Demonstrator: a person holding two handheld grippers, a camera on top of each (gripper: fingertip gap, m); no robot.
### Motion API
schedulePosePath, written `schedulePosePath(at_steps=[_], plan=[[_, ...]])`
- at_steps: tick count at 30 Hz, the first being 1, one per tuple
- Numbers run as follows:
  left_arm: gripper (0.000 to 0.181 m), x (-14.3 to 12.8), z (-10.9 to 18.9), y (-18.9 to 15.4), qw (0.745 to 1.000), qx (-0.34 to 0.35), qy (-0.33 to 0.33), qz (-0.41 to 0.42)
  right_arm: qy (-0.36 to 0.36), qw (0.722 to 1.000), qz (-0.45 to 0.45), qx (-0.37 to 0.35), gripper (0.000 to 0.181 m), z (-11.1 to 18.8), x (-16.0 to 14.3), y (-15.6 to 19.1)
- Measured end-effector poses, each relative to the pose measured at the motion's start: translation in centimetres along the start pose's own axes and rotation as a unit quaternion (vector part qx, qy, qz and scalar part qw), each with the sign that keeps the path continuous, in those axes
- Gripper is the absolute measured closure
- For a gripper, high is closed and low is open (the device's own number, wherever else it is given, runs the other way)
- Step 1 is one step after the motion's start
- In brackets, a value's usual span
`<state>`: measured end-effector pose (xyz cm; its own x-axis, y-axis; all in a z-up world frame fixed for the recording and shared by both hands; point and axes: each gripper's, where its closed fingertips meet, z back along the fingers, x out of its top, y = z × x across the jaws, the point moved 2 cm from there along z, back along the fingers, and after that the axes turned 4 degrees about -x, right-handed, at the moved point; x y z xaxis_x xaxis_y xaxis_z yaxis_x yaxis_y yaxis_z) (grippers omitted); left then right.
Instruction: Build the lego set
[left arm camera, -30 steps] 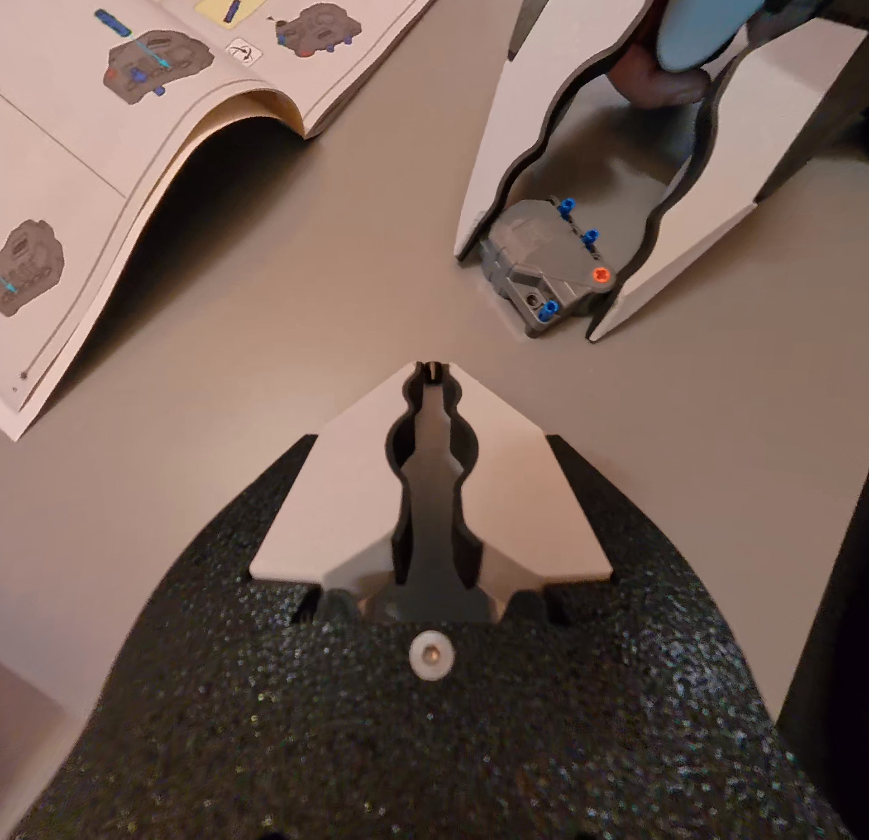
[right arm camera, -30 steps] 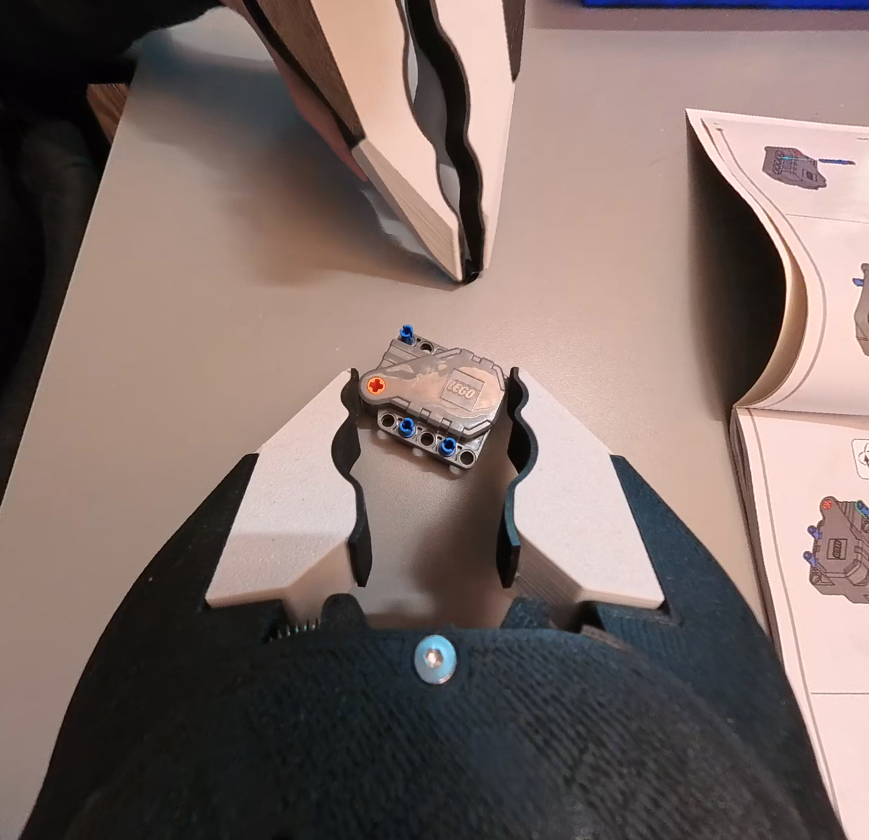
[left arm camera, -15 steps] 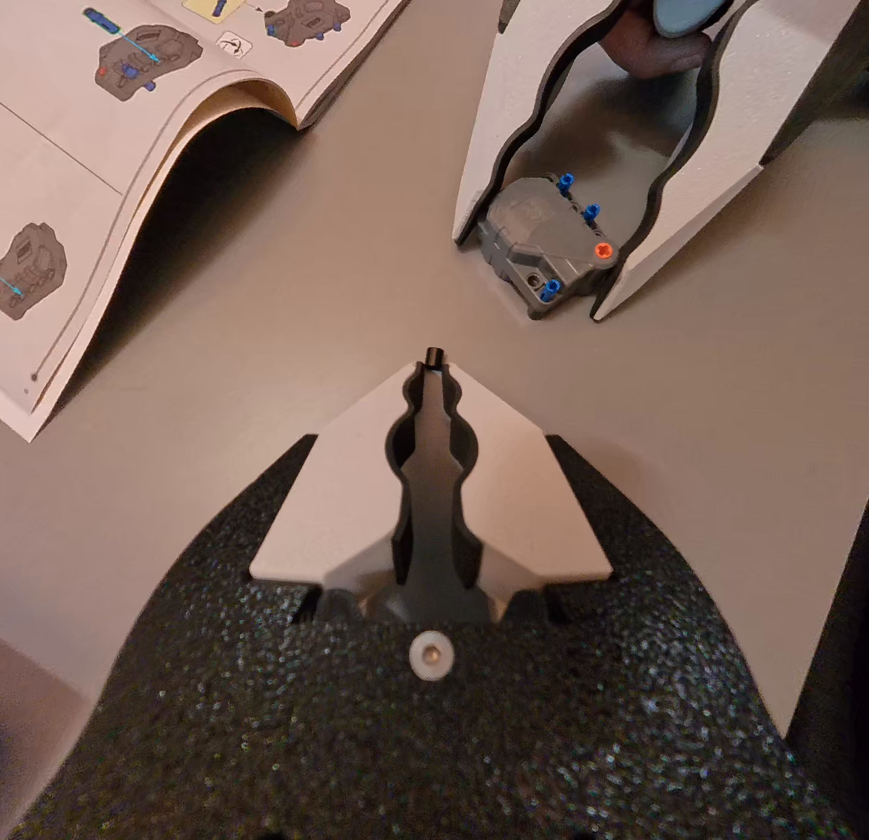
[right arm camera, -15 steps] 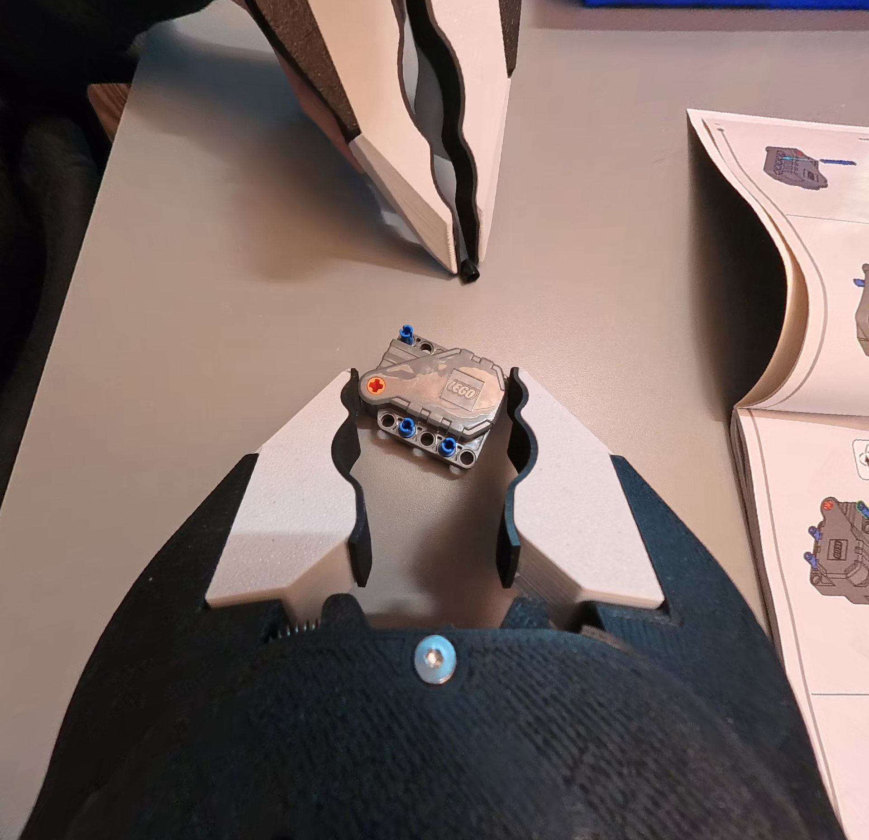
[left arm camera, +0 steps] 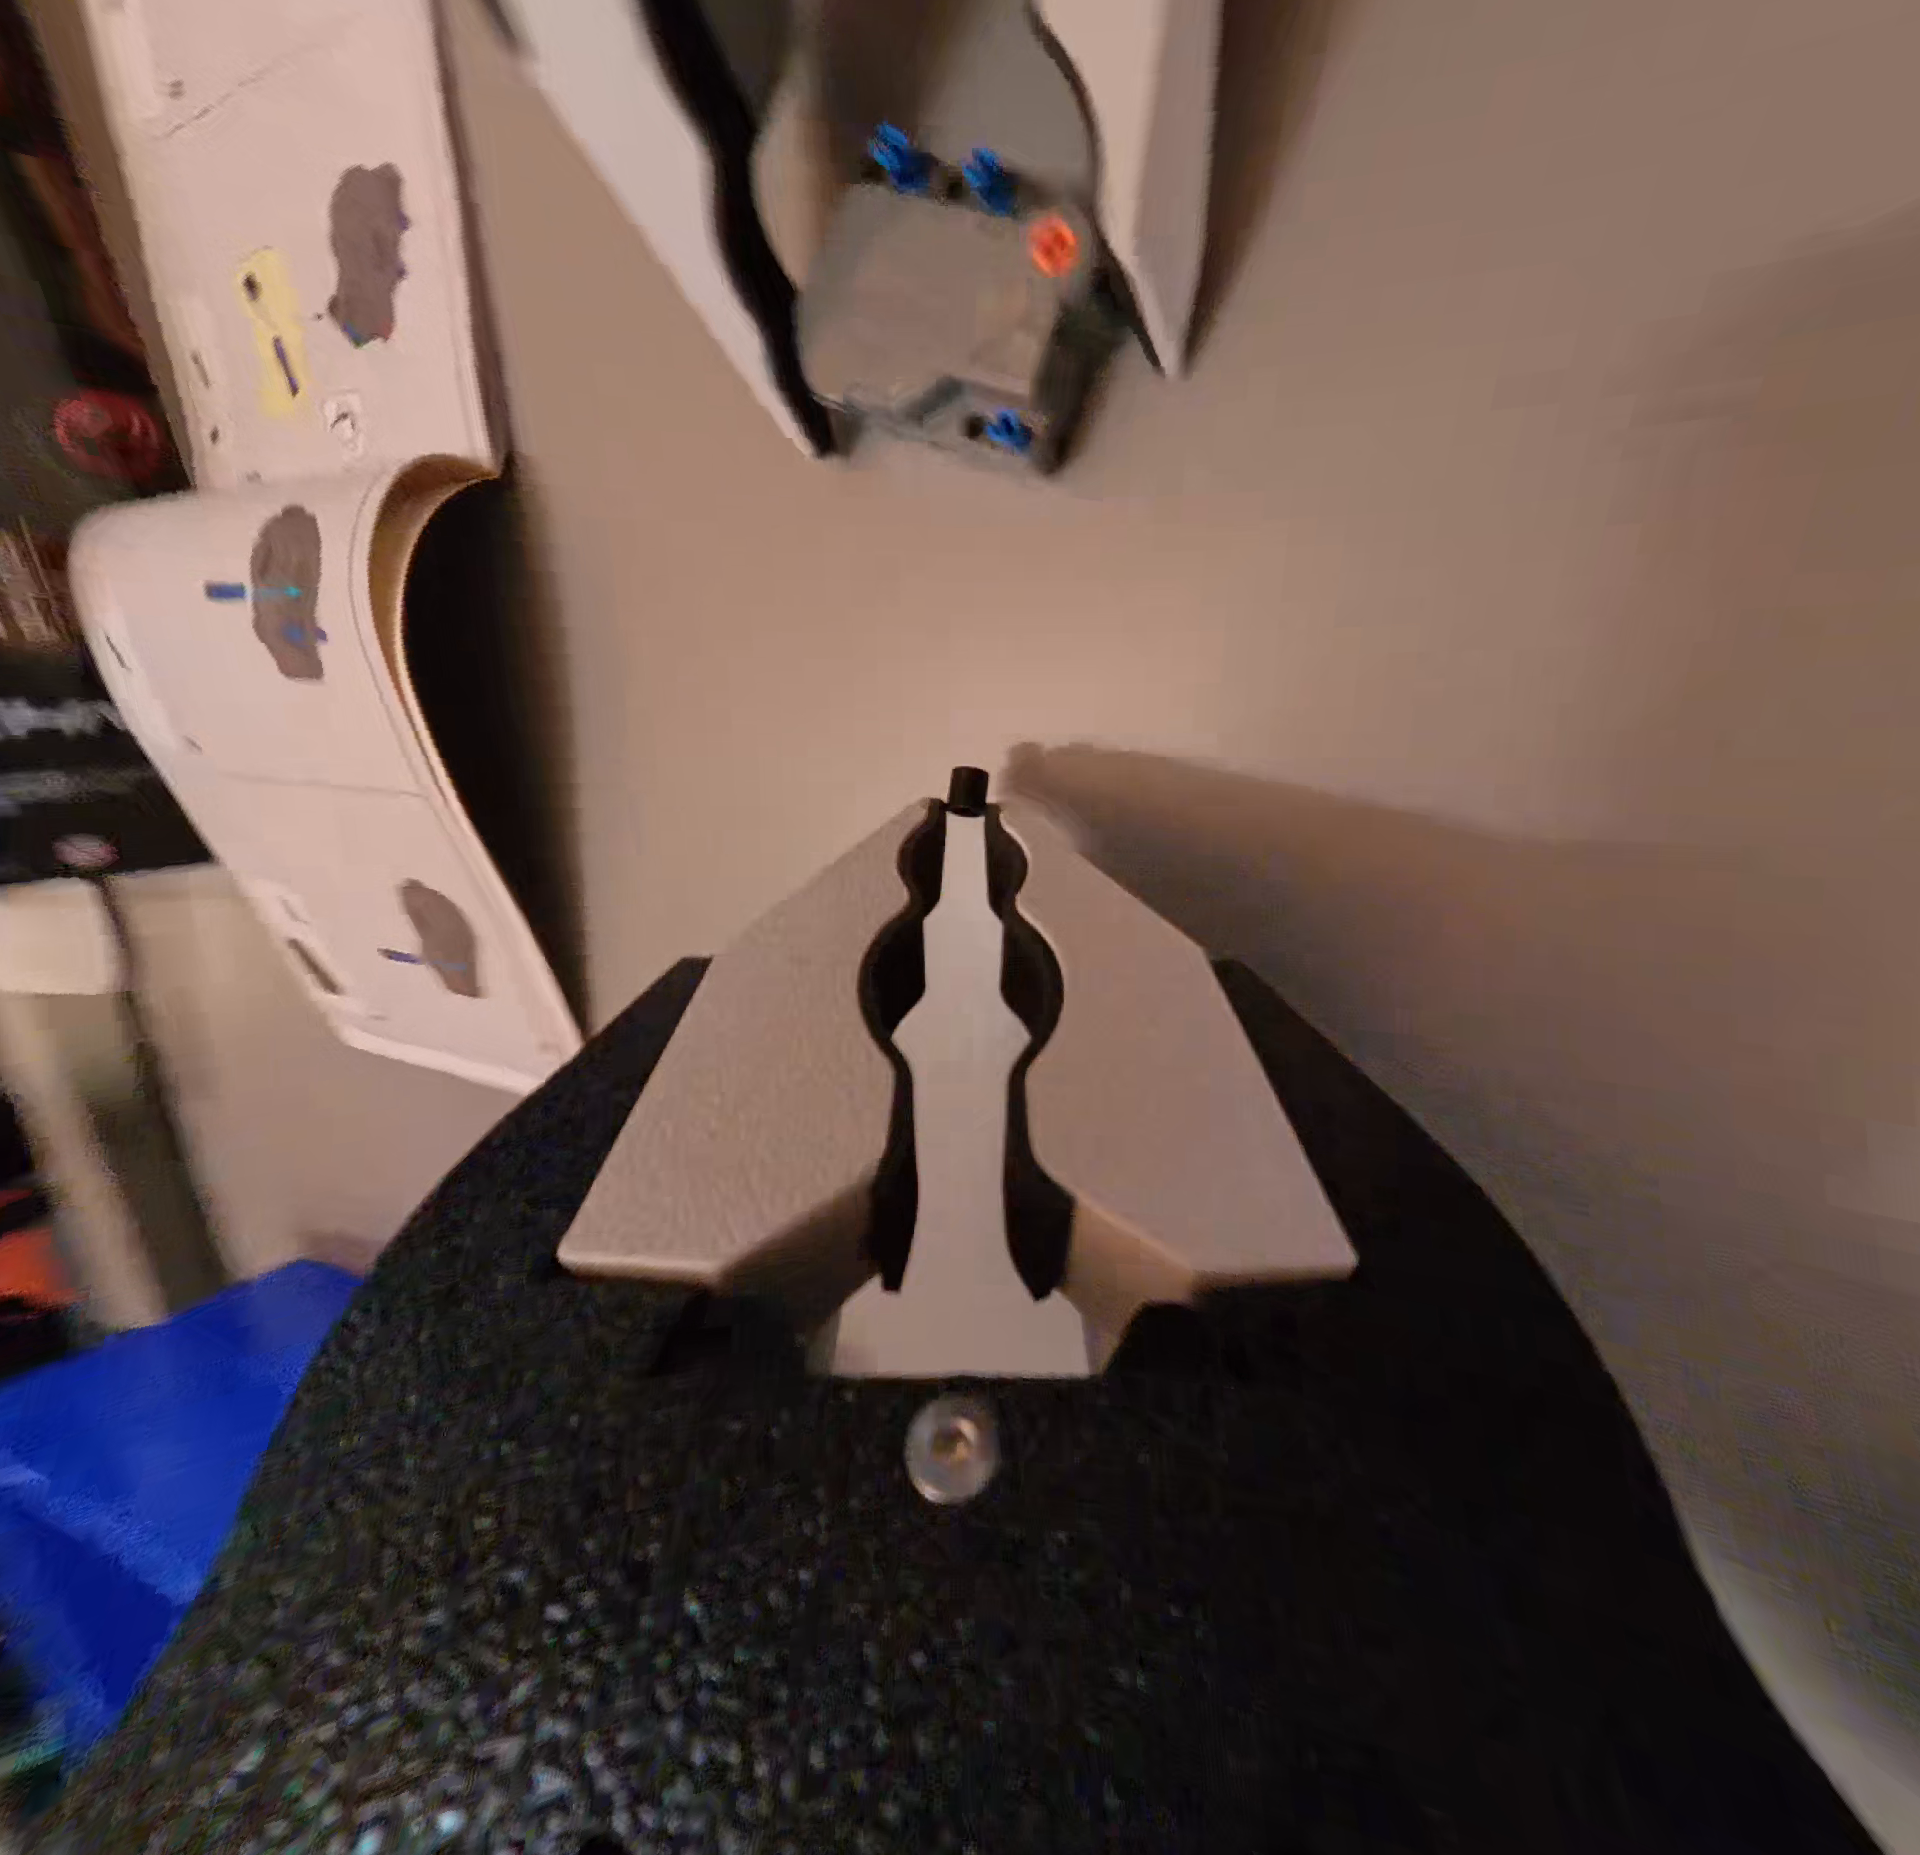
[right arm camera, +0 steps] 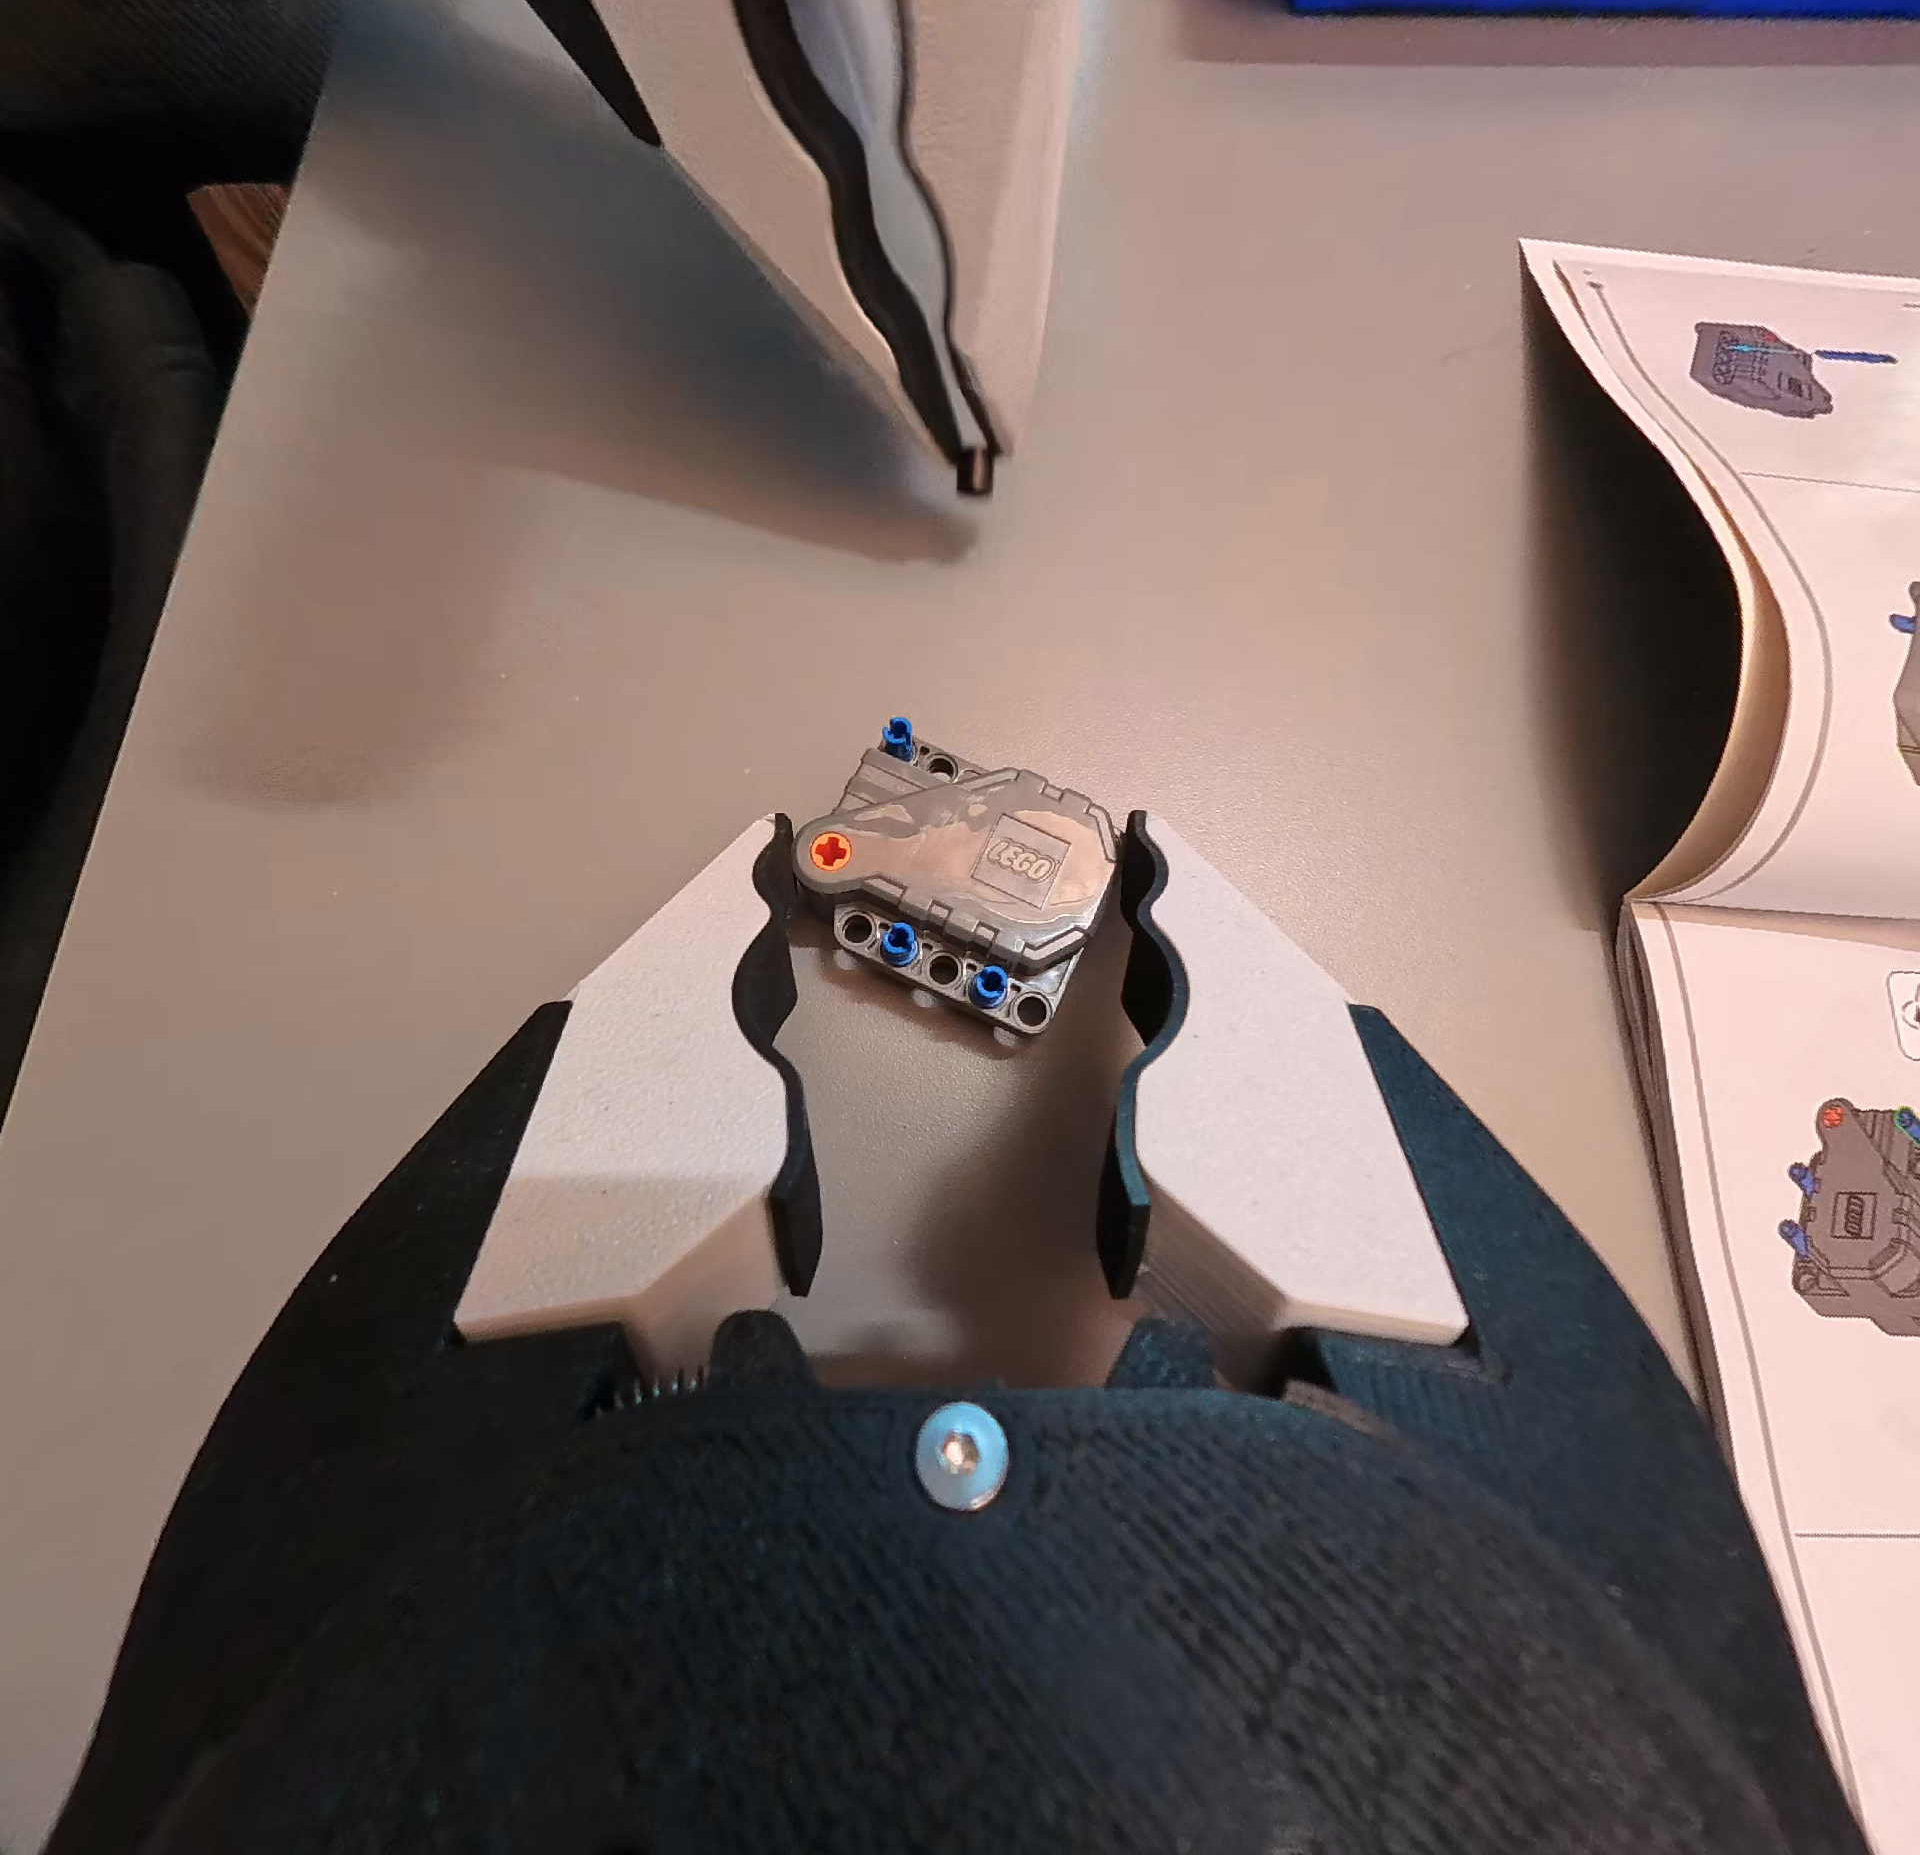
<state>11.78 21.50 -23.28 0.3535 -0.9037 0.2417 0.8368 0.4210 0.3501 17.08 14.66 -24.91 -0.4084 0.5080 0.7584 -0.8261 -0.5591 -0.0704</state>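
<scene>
The grey motor block (right arm camera: 956, 875) lies flat on the table, with an orange cross-holed hub at its left corner, three blue pins in its hole rows, and its two sides touching the tips of the two fingers that flank it. The small black pin (left arm camera: 967, 791) is clamped at the other fingers' tips, protruding forward, well apart from the block.

Your grey plastic motor block (right arm camera: 961, 870) carried blue pins (right arm camera: 898, 941) and an orange cross hub (right arm camera: 831, 851); your beige, black-lined gripper fingers (right arm camera: 665, 984) flanked it on the grey table (right arm camera: 520, 662).
</scene>
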Motion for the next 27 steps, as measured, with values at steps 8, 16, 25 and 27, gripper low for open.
schedulePosePath(at_steps=[8, 16, 25, 27], plan=[[0.177, -1.1, -0.4, -0.7, 0.947, -0.011, 0.188, -0.260, 0.000, 1.000, 0.000, 0.000, 0.119, 0.0, 0.0, 0.0], [0.176, -0.8, -0.4, -0.8, 0.937, -0.012, 0.206, -0.283, 0.000, 1.000, 0.001, 0.001, 0.119, 0.0, 0.0, 0.0], [0.172, -0.3, 0.1, -0.8, 0.958, -0.033, 0.169, -0.229, 0.000, 1.000, 0.002, 0.002, 0.119, 0.0, 0.0, 0.1], [0.169, -0.1, 0.5, -0.7, 0.973, -0.043, 0.128, -0.187, 0.000, 1.000, 0.002, 0.002, 0.119, 0.0, 0.0, 0.1]])
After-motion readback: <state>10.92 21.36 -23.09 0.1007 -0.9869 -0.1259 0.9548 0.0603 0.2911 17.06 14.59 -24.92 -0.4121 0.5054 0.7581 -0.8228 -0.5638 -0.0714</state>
